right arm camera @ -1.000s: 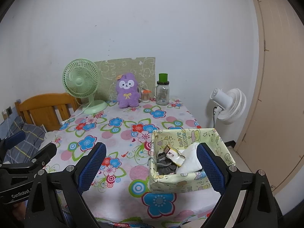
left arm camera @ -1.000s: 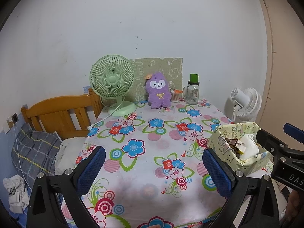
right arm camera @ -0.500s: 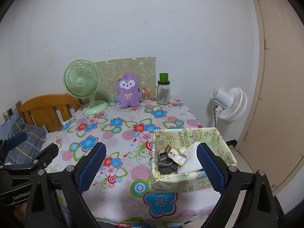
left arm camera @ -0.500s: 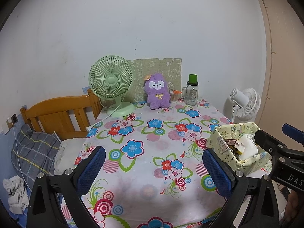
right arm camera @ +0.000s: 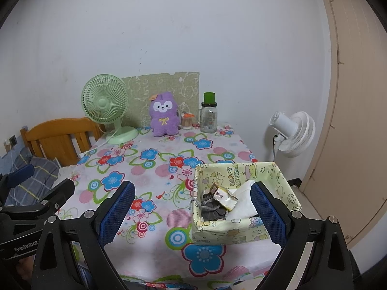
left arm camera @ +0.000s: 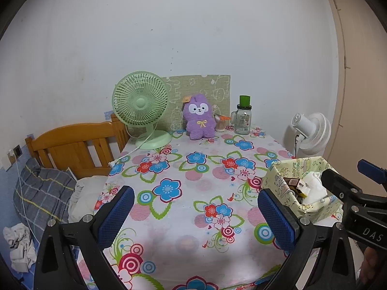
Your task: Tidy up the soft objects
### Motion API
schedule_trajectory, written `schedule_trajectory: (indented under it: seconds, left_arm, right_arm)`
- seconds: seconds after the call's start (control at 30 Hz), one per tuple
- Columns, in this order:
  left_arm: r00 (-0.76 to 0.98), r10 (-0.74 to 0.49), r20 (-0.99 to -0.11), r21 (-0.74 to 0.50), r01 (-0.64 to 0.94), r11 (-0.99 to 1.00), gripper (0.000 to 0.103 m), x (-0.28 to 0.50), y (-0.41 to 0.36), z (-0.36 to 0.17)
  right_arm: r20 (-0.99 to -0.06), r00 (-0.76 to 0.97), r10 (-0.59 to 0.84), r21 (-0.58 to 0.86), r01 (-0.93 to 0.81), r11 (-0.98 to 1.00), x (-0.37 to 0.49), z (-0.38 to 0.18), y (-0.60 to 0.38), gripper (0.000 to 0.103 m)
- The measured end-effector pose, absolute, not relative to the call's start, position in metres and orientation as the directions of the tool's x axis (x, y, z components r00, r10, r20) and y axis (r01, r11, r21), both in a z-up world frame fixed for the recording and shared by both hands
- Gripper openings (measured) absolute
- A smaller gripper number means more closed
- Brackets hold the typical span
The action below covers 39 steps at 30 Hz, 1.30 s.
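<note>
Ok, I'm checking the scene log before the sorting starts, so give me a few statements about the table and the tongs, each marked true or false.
1. The purple plush toy stands at the far end of the table, against the patterned board. True.
2. The left tongs are shut on the plush toy. False: they are open and hold nothing.
3. The patterned box near the table's front edge holds a white cloth and a small packet. True.
4. The green fan lies tipped over. False: it stands upright on its base.
5. The right tongs are open. True.
6. The glass jar sits inside the box. False: it stands at the far end, right of the plush toy.
</note>
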<state>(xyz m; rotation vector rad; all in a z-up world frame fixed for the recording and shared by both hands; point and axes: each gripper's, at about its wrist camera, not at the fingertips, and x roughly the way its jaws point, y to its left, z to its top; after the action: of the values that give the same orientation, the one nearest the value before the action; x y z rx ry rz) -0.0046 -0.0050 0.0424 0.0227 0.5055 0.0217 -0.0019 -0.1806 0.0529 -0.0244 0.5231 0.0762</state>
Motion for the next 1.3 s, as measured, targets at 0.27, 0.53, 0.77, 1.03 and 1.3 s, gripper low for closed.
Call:
schedule_trajectory:
  seconds: [0.27,0.53,0.77,1.03,1.3]
  left_arm:
    - [0.88,0.024,-0.475,0.029,-0.011,1.0,0.103,-0.0072,-0.0043,0.0426]
    - [0.88,0.018,-0.474,0.026,-0.007,1.0,0.103,-0.0085,-0.0045,0.0421]
    - [0.881,0.021,-0.473,0.028,-0.009,1.0,0.103,-0.0095,-0.0041,0.0421]
    - [0.88,0.021,-0.474,0.029,-0.008,1.0,0.103,-0.0094,-0.004,0.0428]
    - [0.881,0.023,-0.473,0.029,-0.011,1.0,0.103,-0.0086,-0.0038,0.0422]
  right_arm:
    - [-0.495,0.866,0.073,-0.002,-0.085,0.996,-0.0041,0.0542,-0.179,0.098]
    - [-0.497,0.865,0.074,-0.002,-0.086,0.996,-0.004,0.0544,-0.179,0.098]
    - [-0.501,0.862,0.074,-0.004,-0.088,0.996,-0.0034,0.0546,-0.1786,0.098]
    - [-0.5,0.863,0.075,-0.004,-0.088,0.996,-0.0033,0.0544,-0.1785,0.098]
    - [-0.494,0.866,0.078,-0.005,-0.092,0.996,-0.0035,0.0553,-0.1777,0.098]
